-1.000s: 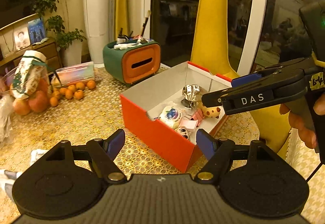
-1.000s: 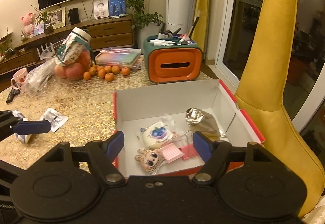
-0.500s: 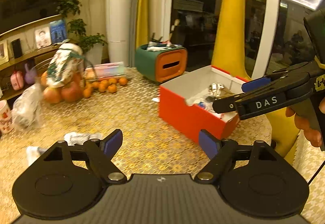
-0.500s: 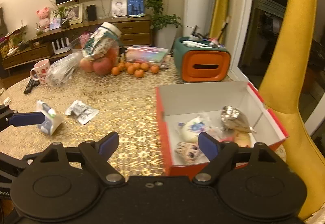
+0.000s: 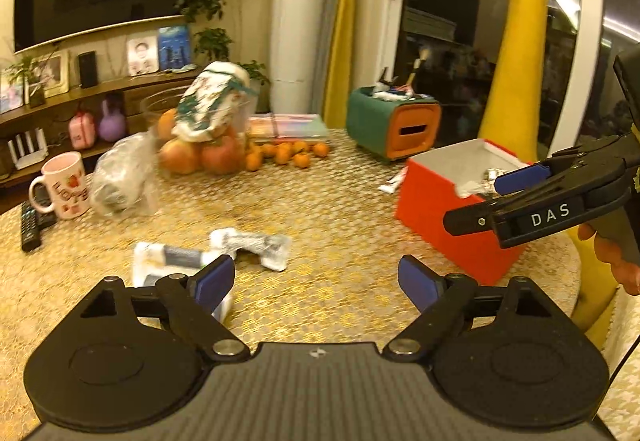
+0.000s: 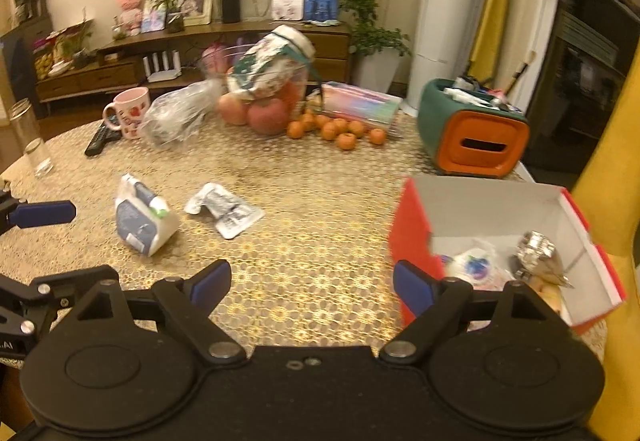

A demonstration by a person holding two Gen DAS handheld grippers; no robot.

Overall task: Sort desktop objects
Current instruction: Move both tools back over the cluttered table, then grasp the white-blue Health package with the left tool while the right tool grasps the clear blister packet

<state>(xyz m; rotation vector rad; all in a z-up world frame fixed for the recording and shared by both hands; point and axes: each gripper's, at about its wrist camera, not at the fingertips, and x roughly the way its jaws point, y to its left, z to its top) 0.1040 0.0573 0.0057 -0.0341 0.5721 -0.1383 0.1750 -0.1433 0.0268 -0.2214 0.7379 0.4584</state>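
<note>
A red box [image 6: 416, 237] with a white inside stands at the table's right edge and holds a silver foil wrapper [image 6: 538, 255], a round blue-print packet [image 6: 474, 265] and other small items; it also shows in the left wrist view [image 5: 444, 209]. Two loose items lie on the table: a white and blue packet [image 6: 140, 219] [image 5: 168, 261] and a crumpled white sachet [image 6: 224, 209] [image 5: 256, 243]. My left gripper [image 5: 316, 281] is open and empty, low over the table just right of the packet. My right gripper [image 6: 312, 285] is open and empty, left of the box.
A green and orange tissue holder [image 6: 474, 133] stands behind the box. Apples, small oranges [image 6: 340, 129], a plastic bag [image 6: 180, 117], a pink mug [image 6: 128, 117], a remote [image 6: 100, 137] and a clear glass [image 6: 32, 145] lie along the back. A yellow giraffe figure [image 5: 516, 53] is at the right.
Both grippers have swung left, away from the red box and toward the two loose items on the table. Both stay open and empty.
</note>
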